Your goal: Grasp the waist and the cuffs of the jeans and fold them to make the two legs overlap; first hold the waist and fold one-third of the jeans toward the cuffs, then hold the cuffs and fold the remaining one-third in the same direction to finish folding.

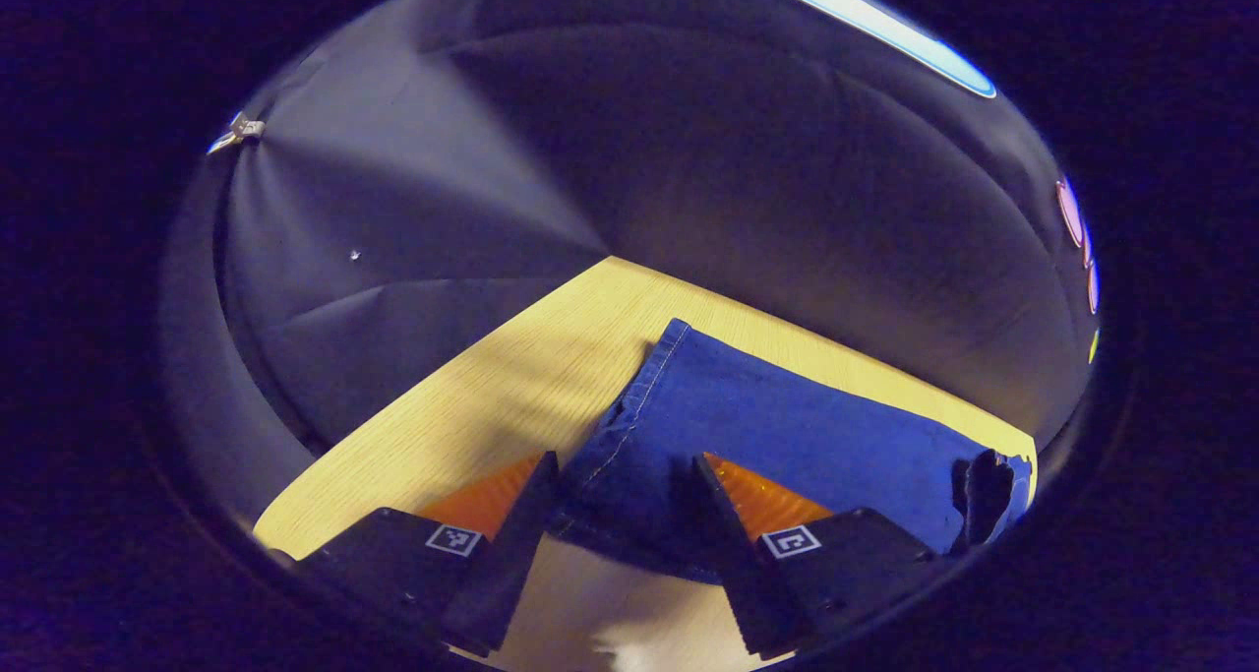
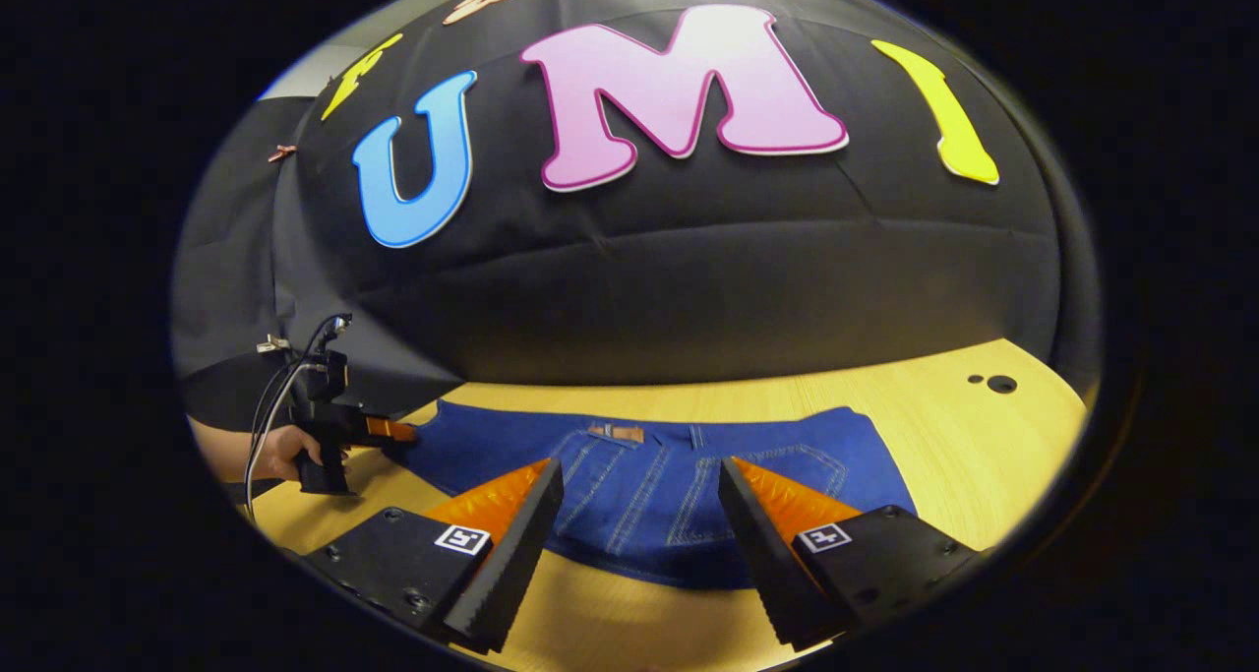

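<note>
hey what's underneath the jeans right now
The jeans lie flat on the wooden table. Bare tabletop shows around them; anything beneath the denim is covered.

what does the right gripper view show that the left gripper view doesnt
Right gripper view: the waist end of the jeans with back pockets and a waistband patch, two dark holes in the table, and the left gripper held in a hand at the far end. Left gripper view: a stitched cuff hem and the right gripper far off. Both: jeans flat on the wooden table, own fingers open around the fabric edge.
</note>
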`<action>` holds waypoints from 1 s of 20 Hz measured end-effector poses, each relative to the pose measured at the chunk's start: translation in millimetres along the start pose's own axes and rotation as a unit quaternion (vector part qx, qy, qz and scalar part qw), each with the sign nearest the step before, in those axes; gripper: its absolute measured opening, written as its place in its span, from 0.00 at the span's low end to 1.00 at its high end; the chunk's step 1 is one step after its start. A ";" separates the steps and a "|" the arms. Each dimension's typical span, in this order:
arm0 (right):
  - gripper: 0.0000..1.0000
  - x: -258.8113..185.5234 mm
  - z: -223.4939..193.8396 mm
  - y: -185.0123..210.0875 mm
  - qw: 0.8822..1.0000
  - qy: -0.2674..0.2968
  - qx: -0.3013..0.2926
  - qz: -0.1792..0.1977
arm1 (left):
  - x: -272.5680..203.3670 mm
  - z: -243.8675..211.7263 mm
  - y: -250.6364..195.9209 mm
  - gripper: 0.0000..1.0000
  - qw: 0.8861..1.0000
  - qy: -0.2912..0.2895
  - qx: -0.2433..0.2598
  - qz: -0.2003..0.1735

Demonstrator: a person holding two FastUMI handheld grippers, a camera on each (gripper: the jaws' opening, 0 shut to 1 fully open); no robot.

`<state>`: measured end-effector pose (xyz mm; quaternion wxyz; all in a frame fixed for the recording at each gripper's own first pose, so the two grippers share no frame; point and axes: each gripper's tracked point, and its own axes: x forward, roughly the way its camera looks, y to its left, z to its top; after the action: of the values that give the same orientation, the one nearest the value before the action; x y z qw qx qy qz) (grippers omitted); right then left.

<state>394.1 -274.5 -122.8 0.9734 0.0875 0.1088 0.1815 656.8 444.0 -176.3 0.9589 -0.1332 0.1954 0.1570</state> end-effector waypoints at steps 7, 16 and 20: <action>1.00 -17.9 -27.7 -39.8 0.997 0.044 0.032 -0.046 | -2.3 -3.1 -28.2 0.20 0.998 0.013 -0.039 -0.053; 0.97 -28.0 -5.4 -64.9 0.998 0.021 0.004 -0.066 | -13.7 22.1 -46.1 0.06 0.982 -0.031 -0.137 -0.129; 0.97 -40.7 8.9 -94.9 0.995 0.010 -0.012 -0.095 | -44.8 50.9 -43.1 0.06 0.974 -0.067 -0.148 -0.158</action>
<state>390.9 -378.0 -126.8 0.9861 0.0635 0.1244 0.0903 649.7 409.5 -104.0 0.9520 -0.2922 0.0821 0.0389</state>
